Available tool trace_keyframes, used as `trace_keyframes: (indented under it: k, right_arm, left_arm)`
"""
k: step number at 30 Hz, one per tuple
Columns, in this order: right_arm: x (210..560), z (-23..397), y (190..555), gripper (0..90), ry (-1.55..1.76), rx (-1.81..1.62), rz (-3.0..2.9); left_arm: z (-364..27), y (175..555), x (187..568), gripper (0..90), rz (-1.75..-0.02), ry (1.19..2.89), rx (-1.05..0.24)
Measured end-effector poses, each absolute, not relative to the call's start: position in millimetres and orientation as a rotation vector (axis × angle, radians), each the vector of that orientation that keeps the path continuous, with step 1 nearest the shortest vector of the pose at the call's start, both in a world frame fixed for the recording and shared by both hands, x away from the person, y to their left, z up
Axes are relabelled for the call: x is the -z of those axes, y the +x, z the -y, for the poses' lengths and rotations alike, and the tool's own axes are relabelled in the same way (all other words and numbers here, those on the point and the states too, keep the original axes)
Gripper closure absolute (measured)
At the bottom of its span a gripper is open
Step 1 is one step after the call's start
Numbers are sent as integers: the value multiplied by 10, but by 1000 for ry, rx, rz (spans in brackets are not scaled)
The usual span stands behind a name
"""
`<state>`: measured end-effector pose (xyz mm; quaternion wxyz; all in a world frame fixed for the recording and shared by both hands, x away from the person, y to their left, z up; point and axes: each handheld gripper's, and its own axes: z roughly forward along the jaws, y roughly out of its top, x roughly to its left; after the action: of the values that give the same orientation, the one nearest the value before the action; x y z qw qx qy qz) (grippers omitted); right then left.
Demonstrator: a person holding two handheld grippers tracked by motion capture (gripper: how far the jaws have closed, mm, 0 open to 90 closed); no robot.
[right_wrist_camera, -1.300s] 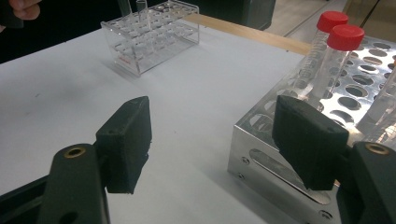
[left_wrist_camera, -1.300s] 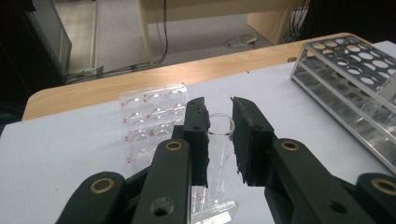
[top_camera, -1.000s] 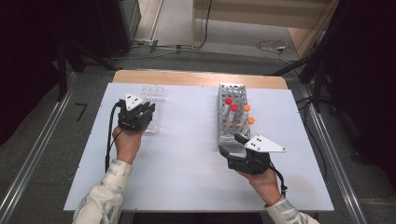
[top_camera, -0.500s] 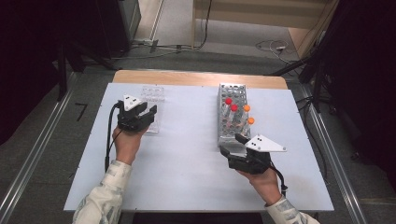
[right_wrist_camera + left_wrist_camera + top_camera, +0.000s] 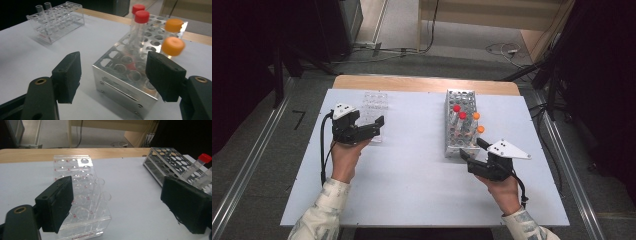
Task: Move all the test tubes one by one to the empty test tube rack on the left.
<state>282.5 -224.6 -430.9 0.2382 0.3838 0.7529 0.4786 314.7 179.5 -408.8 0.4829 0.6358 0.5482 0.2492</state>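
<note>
A clear acrylic tube rack stands at the table's left and holds two uncapped clear tubes in its near rows. My left gripper hovers at that rack's near end; its jaws have just been opening and now stand wide apart, pressing on nothing. At the right stands a metal rack with two red-capped tubes and two orange-capped tubes. My right gripper is open at the metal rack's near end, with the rack's corner in front of its jaws.
The white table top has free room between the two racks and along the front. A wooden strip runs along the far edge. Cables lie on the floor beyond.
The left gripper's jaws have spread from shut to wide open over the clear rack. Both hands have stayed where they were.
</note>
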Motion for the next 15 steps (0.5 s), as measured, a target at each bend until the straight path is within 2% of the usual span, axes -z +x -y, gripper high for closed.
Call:
trace_keyframes:
  k: [8,15]
  right_arm:
    - [4375,2419,2976,304,1126,-1262,-1980]
    - [4544,2466,3212,388,1192,-1222,-1958]
  left_arm:
    - [-1821,3162,4141,102,-1369,1545,-580]
    - [-1795,3150,4134,103,-1359,1546,-583]
